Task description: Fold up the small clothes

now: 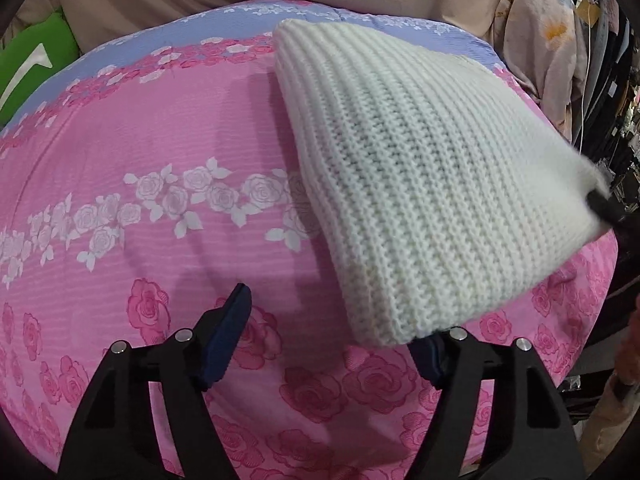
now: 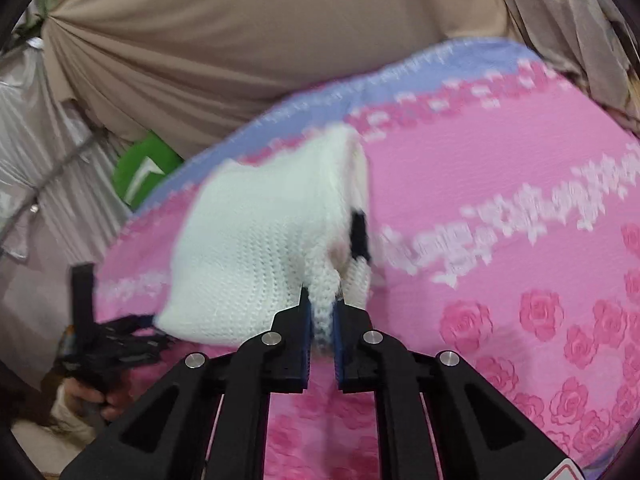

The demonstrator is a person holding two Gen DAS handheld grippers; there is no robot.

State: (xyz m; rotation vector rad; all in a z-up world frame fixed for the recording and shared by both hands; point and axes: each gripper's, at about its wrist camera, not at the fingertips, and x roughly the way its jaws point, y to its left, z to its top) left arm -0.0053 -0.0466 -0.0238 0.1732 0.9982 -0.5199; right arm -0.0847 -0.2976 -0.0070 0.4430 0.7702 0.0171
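**Between the right fingers: white knit pinched over a rose-print sheet**

Ahead of the right gripper, a white ribbed knit garment is seen lifted off the bedding, a bunched fold of its near edge being clamped between the two blue-padded fingers, which are closed tight on it. The rest of the piece is spread up and to the left of that grip, and a small black patch is visible at its right edge; what the patch is cannot be told through the blur.

From the left wrist view, the same knit garment is seen up and to the right of the left gripper, its lower corner overlapping the tip of that gripper's right finger. The left gripper's fingers are held wide apart, with nothing between them. A dark fingertip of the right gripper is seen at the garment's far right corner.

Beneath both grippers, a pink bedsheet printed with roses is spread, a lavender band running along its far edge. Beyond the sheet, beige draped fabric is hung. A green cushion is seen far to the left of the left gripper. In the right wrist view, the left gripper is seen low on the left, held in a hand.
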